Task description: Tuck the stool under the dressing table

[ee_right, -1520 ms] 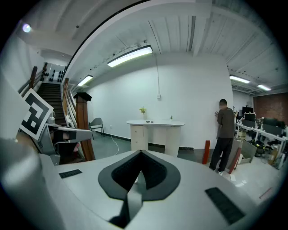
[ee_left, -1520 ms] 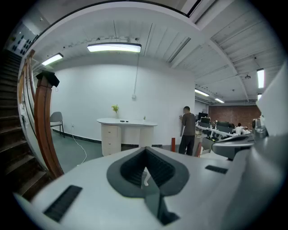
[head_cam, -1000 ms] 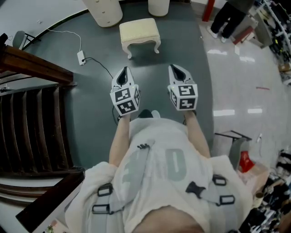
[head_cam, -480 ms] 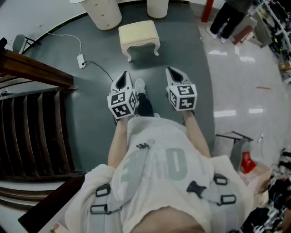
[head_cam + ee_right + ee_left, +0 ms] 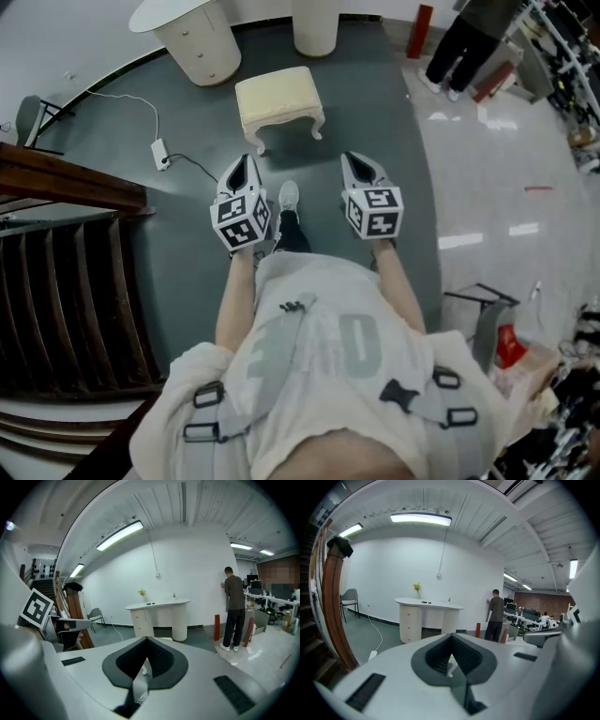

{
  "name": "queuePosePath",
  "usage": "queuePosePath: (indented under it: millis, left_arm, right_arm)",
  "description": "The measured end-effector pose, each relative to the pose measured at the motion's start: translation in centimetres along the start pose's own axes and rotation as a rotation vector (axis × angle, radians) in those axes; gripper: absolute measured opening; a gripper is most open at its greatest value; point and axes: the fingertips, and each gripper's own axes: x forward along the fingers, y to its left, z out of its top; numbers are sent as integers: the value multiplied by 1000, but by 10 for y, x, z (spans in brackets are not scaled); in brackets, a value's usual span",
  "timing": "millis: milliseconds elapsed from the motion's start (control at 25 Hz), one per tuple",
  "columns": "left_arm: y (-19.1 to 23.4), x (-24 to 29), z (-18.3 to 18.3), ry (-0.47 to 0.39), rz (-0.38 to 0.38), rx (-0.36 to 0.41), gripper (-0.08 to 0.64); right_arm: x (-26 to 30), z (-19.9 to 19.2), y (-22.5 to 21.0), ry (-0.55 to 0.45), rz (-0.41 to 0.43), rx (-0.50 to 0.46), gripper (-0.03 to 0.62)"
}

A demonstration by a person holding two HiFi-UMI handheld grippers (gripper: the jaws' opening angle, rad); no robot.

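Observation:
A cream padded stool [image 5: 278, 98] with curved legs stands on the dark green floor, out in front of the white dressing table [image 5: 180, 13]. In the head view my left gripper [image 5: 245, 163] and right gripper [image 5: 355, 160] are held side by side, short of the stool and not touching it. Both are shut with nothing between the jaws. The left gripper view shows the shut left gripper [image 5: 451, 642] pointing toward the dressing table [image 5: 429, 605]. My right gripper [image 5: 146, 644] points at the same table [image 5: 157, 605]. The gripper bodies hide the stool in both gripper views.
A dark wooden staircase [image 5: 66, 244] runs along the left. A white power strip [image 5: 159, 149] with its cable lies on the floor left of the stool. A chair [image 5: 31, 94] stands far left. A person [image 5: 461, 37] stands by the wall at right, beside a red post [image 5: 418, 31].
The wearer has stepped forward. Both grippers have moved toward the stool, and the stool and dressing table sit nearer in the head view. The jaws stay shut.

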Motion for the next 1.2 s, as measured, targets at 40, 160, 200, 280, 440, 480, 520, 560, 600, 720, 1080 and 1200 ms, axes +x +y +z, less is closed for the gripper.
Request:
queuePosePath:
  millis: [40,160,200,280,440,480,520,560,600,720,1080,1200]
  left_arm:
    - [7,14,6,1,5,-8,5]
    - [26,61,27,16,1,-9,5]
    - [32,77,36,21,-6,-5,5]
    - [44,108,56,20,-22,5,5]
    - [73,174,96,9,-38,8,5]
    - [80,189,103,10,-43,5,4]
    - [87,204,108,12,-49,3,5]
    - [95,217,113,14,-53,5,5]
    - [103,230,116,16,-57,10,5]
    - [128,266,123,29,-61,20,5]
    - [160,316,116,69,-35,0,5]
    - [159,324,112,72,-13,-5,5]
  right_arm:
    - [14,5,-2,2,-4,-2,3]
    - [58,24,-7,20,-20,-6,3]
    - [74,31,-8,24,-23,3,3]
    - [104,48,-8,28,-22,23,3]
    - [172,80,-10,45,-28,36,3]
    - [189,87,-11,51,-33,36,3]
    - [205,94,-12,57,-38,38,3]
    - [220,99,-12,61,-42,41,3]
    - [235,104,-11,66,-46,44,3]
    - [277,116,-10,81,-55,41,3]
    - [325,116,-24,151,-74,21,3]
    - [337,115,-36,153,-68,21,3]
